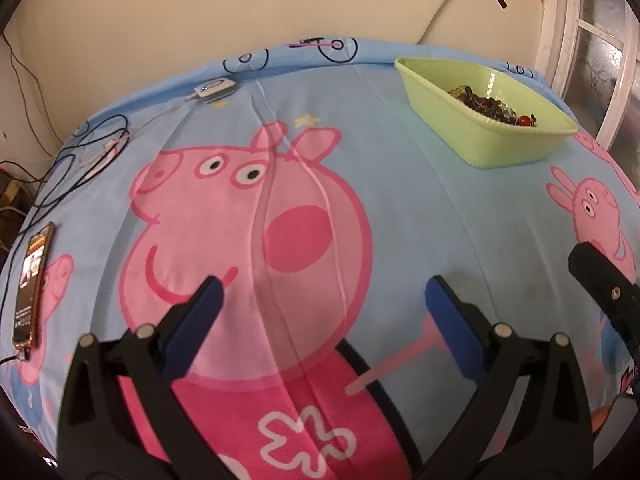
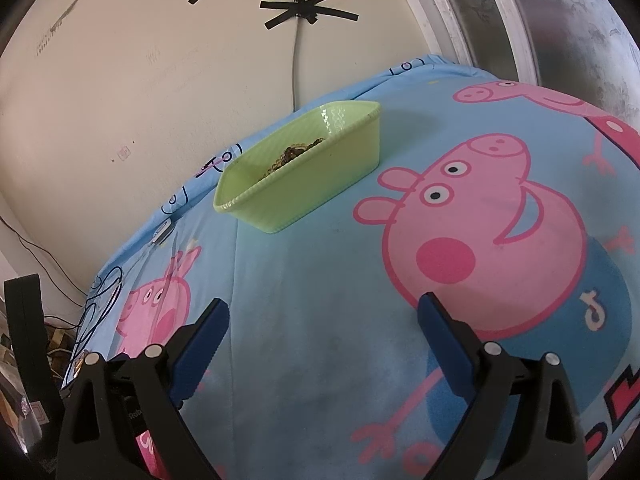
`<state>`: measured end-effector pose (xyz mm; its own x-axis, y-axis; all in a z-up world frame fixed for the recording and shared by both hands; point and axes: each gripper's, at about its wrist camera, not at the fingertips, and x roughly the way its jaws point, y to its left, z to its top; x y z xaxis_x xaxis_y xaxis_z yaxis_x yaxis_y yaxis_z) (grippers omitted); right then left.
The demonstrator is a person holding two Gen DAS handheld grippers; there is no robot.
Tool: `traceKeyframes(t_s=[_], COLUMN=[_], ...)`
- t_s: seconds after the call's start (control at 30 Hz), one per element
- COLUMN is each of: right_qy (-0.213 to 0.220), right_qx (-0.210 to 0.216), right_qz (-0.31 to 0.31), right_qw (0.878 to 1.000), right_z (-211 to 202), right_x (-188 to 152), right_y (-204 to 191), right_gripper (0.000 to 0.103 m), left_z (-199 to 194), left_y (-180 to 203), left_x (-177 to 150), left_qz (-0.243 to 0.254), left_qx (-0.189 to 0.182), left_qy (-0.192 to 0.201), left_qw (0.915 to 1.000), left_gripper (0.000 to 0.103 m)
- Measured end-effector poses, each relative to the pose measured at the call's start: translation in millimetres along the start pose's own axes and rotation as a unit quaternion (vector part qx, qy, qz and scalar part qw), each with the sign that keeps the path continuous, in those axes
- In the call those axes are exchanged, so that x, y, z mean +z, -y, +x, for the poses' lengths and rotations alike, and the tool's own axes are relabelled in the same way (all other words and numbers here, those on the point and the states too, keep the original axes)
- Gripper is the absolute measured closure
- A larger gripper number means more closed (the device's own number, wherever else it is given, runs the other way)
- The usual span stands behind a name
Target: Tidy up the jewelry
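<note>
A light green plastic tub (image 1: pixel 516 148) stands at the far right of a blue cartoon-pig sheet, near the wall. A heap of dark and gold beaded jewelry (image 1: pixel 486 106) lies inside it. In the right wrist view the tub (image 2: pixel 320 176) is ahead and slightly left, with jewelry (image 2: pixel 290 156) showing over its rim. My left gripper (image 1: pixel 322 300) is open and empty above the sheet's middle. My right gripper (image 2: pixel 324 316) is open and empty, well short of the tub. Part of the right gripper's black body (image 1: pixel 604 284) shows at the right edge of the left wrist view.
A phone (image 1: pixel 34 284) lies at the sheet's left edge, plugged into a cable. Black and white cables (image 1: pixel 96 152) and a small white device (image 1: pixel 214 89) lie at the far left. The wall runs behind the sheet; a window frame (image 2: pixel 472 24) is at the right.
</note>
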<state>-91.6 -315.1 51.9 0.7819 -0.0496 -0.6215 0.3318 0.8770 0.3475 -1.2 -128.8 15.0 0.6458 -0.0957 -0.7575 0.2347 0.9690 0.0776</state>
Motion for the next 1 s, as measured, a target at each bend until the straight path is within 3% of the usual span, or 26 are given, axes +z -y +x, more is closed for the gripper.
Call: traceKeyframes(t_s=[0.8,1.0], right_qy=[0.001,0.001], right_qx=[0.001,0.003], right_qz=[0.001,0.002], right_qw=[1.0,1.0], right_z=[-0.1,-0.5], right_x=[-0.5,-0.8], right_y=[0.6,0.9], right_gripper=[0.03,0.03], left_z=[1.1,-7.4], left_y=[3.5,8.7], left_x=[0.2,-2.3], left_qz=[0.008,0.025], left_qx=[-0.008,-0.032], left_qy=[-0.006,0.019], left_qw=[0.9999,0.999], left_gripper=[0.006,0.006])
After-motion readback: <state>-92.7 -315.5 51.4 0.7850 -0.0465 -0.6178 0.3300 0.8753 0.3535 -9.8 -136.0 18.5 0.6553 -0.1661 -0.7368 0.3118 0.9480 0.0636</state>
